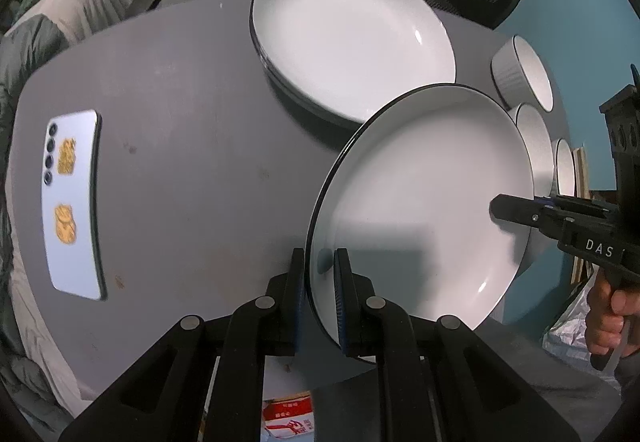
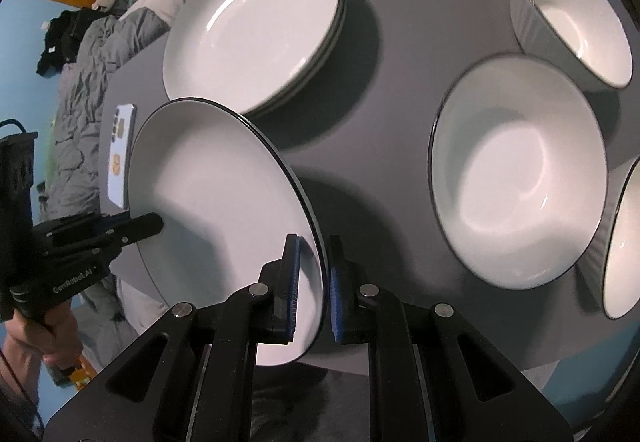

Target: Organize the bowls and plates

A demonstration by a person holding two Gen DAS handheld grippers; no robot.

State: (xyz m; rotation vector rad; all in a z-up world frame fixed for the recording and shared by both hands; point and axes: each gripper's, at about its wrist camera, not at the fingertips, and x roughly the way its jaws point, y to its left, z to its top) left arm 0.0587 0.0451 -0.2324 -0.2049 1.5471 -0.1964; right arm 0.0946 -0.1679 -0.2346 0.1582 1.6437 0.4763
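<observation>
1. A white plate [image 1: 420, 202] with a dark rim is tilted above the grey surface [image 1: 180, 162], held between both tools.
2. The left tool [image 1: 320, 274] pinches its near-left rim, jaws nearly together.
3. The right tool [image 2: 314, 266] pinches the opposite rim.
4. A plate stack [image 2: 252, 26] sits behind; apparently three bowls [image 2: 520, 170] stand to the right, and a phone [image 1: 74, 202] lies on the left.

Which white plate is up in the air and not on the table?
The plate pinched at its rim by both the left gripper and the right gripper. It is tilted and lifted; the other plates sit stacked flat on the table.
</observation>
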